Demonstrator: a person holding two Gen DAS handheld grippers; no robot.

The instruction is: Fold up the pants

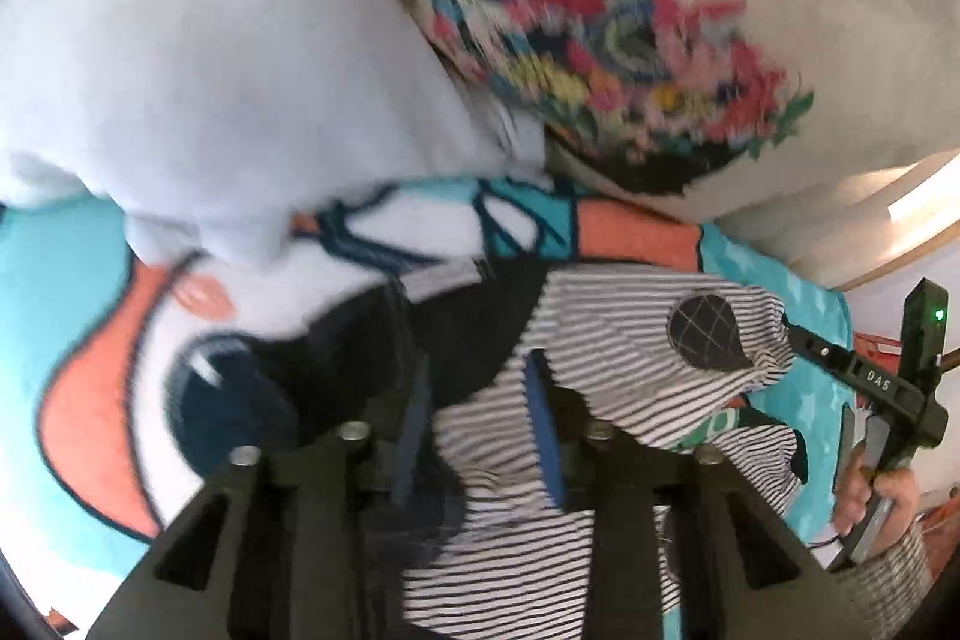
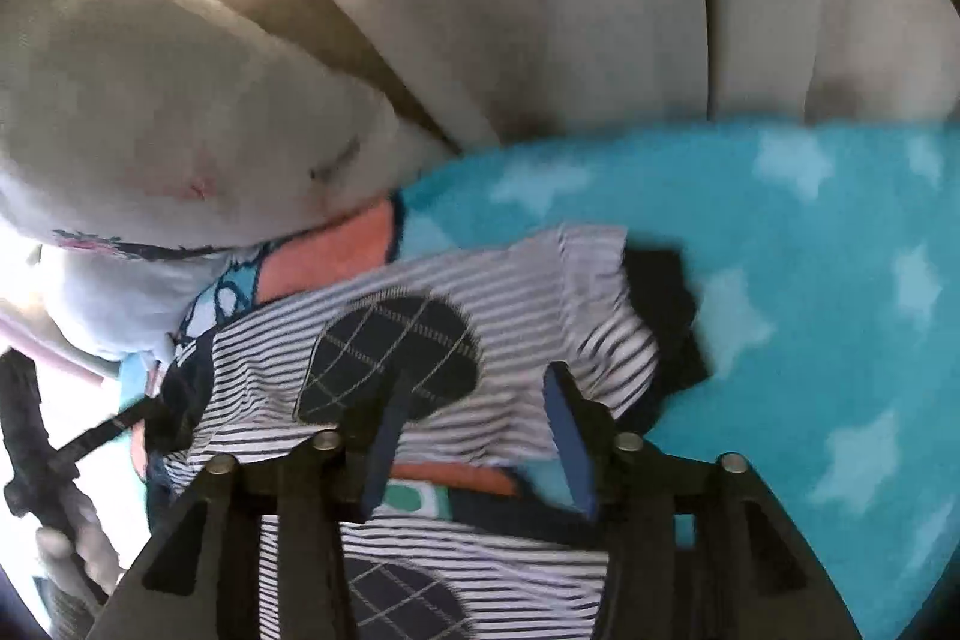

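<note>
**Two folds' worth still ahead**

Left wrist: our left gripper stands spread over the striped pants, nothing pinched. Right wrist: at six o'clock our right gripper gapes above the doubled-over pants on the blue blanket; tidying remains.

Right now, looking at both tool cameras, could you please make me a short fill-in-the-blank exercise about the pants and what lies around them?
1. The pants have thin navy and white ____.
2. Each dark oval patch on the pants is crossed by a ____ of pale stitched lines.
3. The blue blanket under the pants is printed with pale ____.

Missing words: stripes; grid; stars
</note>
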